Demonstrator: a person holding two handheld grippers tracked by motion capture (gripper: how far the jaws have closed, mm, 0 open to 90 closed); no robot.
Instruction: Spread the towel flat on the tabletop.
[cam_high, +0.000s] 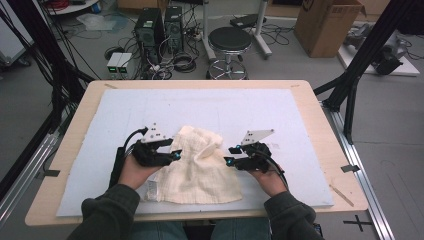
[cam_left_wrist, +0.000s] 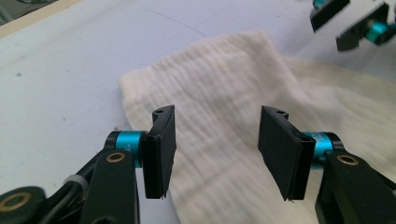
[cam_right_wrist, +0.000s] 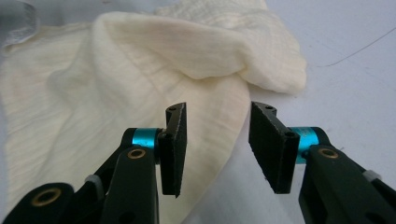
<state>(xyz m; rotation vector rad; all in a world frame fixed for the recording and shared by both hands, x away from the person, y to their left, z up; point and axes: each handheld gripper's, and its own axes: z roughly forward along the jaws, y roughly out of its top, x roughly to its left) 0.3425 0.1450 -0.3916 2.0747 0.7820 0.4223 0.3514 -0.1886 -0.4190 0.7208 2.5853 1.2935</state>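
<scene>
one cream cloth, two grippers beside it, jaws apart.
cloth: crumpled muslin, folded over itself at its far end, lying on the pale blue mat at the near middle of the wooden table; small label at its near left corner. left gripper: at the cloth's left edge, jaws parted above the fabric, nothing pinched. right gripper: at the cloth's right edge, jaws parted, cloth edge below the gap, not clamped. beyond the table: black stool, cardboard box.

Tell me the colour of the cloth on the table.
Cream cloth, finely ribbed weave; clearest in the right gripper view.
</scene>
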